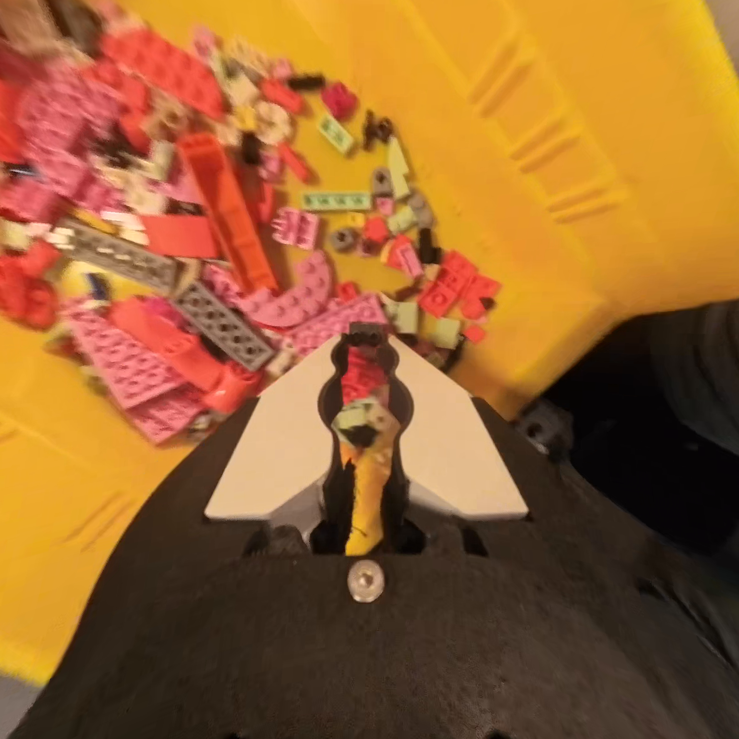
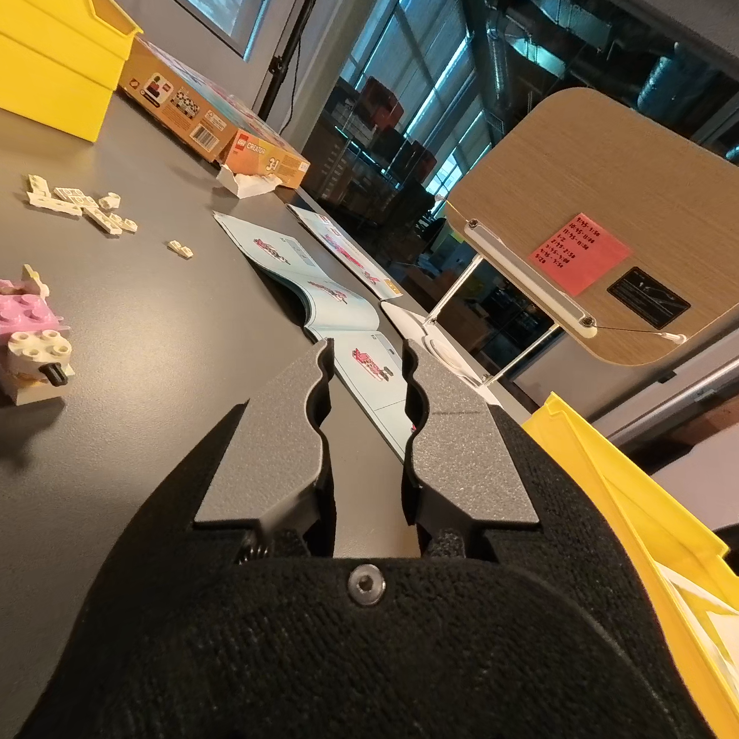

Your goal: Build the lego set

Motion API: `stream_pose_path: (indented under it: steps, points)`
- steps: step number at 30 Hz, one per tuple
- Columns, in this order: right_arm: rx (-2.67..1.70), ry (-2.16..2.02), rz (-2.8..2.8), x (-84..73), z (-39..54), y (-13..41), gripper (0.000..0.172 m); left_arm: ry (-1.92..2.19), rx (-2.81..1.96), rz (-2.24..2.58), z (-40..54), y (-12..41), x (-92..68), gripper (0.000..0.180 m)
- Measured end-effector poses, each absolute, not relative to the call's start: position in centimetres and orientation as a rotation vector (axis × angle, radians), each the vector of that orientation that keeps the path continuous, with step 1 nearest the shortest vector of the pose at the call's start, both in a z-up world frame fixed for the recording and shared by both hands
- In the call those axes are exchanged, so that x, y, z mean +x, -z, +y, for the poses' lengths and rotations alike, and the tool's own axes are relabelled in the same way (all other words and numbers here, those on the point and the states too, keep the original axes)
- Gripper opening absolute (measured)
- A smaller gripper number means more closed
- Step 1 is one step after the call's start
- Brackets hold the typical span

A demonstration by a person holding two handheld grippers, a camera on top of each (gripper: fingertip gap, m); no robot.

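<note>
the left tool [image 1: 364,338] is pinched shut on a small dark brick [image 1: 364,335], right at its tips. the picture is blurry, so the brick's exact shape is hard to tell. the brick is up above the brick pile [image 1: 168,224] in the yellow bin [image 1: 520,120], over the pile's near edge.

the dark brick looks tiny, hard and very light. its sides look smooth, so it could slip or pop out if only a corner is pinched. i think the best hold is flat on two facing sides, with the tips square on it. it should not break, but a tilt could make it twist.

just past the dark brick lies a pink plate [image 1: 340,320]. beside that, away from the dark brick, is a curved pink piece [image 1: 296,296] and a grey plate with holes [image 1: 224,324]. farther from the dark brick are red, pink and pale green bits, all loose and heaped.

the right tool [image 2: 368,356] is open with nothing in it. it hovers over the grey worktop [image 2: 160,320], and an open booklet [image 2: 344,332] shows past its tips. left of the booklet sit white bits [image 2: 80,208] and a small pink and white build [image 2: 32,336]. a box [image 2: 208,128] lies beyond the booklet.
</note>
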State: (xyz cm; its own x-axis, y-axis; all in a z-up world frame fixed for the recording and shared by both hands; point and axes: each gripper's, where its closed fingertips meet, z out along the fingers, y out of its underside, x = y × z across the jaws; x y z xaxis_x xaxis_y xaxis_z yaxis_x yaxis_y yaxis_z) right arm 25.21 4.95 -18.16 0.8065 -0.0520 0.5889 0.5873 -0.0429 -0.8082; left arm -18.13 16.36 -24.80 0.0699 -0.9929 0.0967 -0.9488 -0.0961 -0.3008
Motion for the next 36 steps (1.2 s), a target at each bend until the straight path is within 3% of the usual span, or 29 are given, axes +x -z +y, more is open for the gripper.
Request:
stream_pose_path:
  steps: [2,5,6,12,16,24,29,36]
  points:
    - [-1.54,0.546,-0.444,25.2,5.0,18.2,0.032,0.545,-2.237,2.03,14.7,24.8,-17.7,0.016]
    - [-1.541,0.548,-0.443,25.3,5.0,18.2,0.032,0.629,-2.202,1.997,14.8,24.2,-16.4,0.037]
    - [-1.542,0.549,-0.443,25.3,5.0,18.2,0.032,0.611,-2.189,1.932,15.9,23.9,-15.8,0.046]
    - [-1.547,0.556,-0.445,25.4,5.1,18.3,0.031,0.464,-2.304,1.233,25.4,22.3,-12.3,0.054]
    - [-1.545,0.554,-0.441,25.4,5.1,18.2,0.031,0.273,-2.305,1.262,27.6,23.7,-12.0,0.064]
    - [-1.54,0.545,-0.432,25.5,5.0,18.1,0.031,0.264,-2.281,1.487,29.2,25.6,-10.1,0.099]
    - [-1.537,0.54,-0.429,25.5,4.9,18.1,0.031,0.304,-2.236,1.628,28.5,26.3,-9.2,0.107]
    - [-1.535,0.532,-0.429,25.4,4.9,18.0,0.031,0.563,-2.192,1.729,23.7,26.0,-8.2,0.094]
